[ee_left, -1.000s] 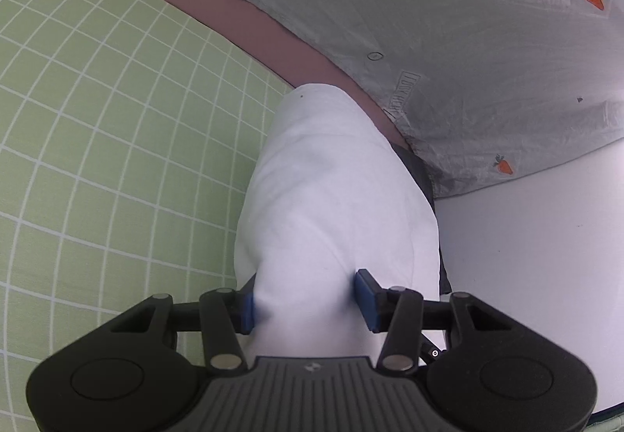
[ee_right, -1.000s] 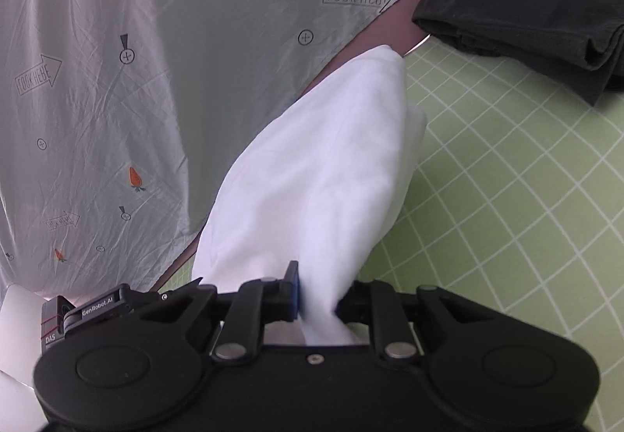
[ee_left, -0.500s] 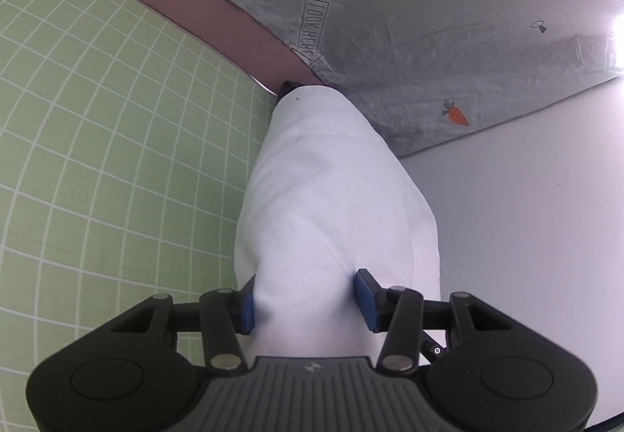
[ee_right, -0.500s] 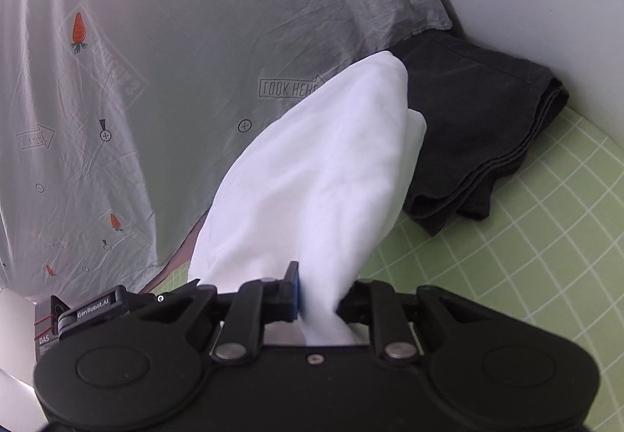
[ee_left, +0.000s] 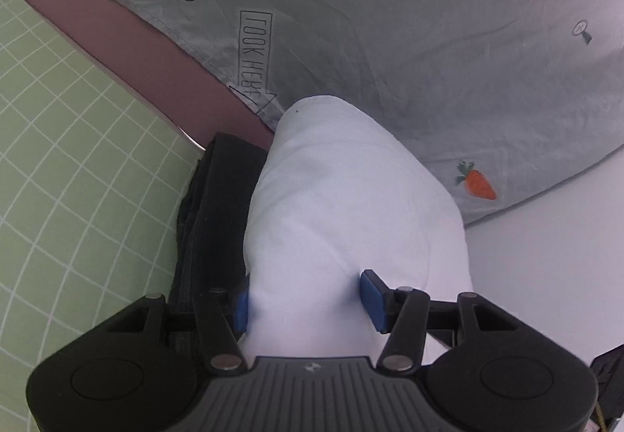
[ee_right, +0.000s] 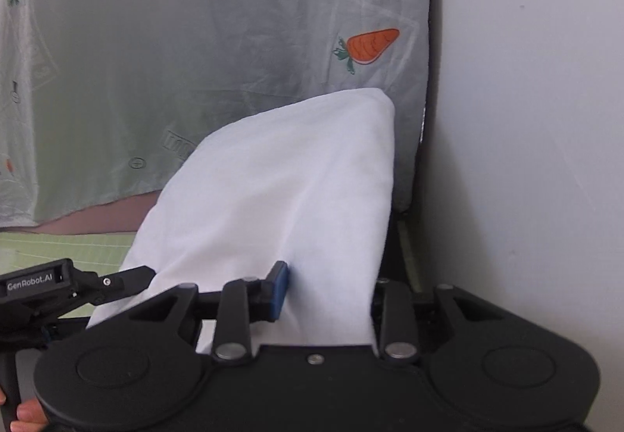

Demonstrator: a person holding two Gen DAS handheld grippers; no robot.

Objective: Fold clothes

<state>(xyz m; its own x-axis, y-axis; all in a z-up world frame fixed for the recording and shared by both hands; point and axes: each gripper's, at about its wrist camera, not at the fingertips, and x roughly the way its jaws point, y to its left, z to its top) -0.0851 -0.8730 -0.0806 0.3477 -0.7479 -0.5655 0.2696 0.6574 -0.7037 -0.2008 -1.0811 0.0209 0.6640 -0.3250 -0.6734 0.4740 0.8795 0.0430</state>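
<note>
Left wrist view first: low in the frame the left gripper (ee_left: 306, 299) has its blue-padded fingers (ee_left: 372, 301) clamped on a folded white cotton garment (ee_left: 343, 205), which rises as a soft bundle through the centre. I take the firm pinch as meant to keep the layers together while it is carried. Just left of it, mid-frame, lies a folded black garment (ee_left: 212, 221) on a green gridded cutting mat (ee_left: 70, 174); farther up, a grey sheet printed with carrots (ee_left: 390, 22) fills the top. In the right wrist view the right gripper (ee_right: 325, 295) likewise grips the white garment's other edge, one blue pad (ee_right: 279, 289) pressing into the cloth, the far pad hidden behind it. Held by both, the bundle hangs clear, perhaps bound for the black one, perhaps just lifted away.
</note>
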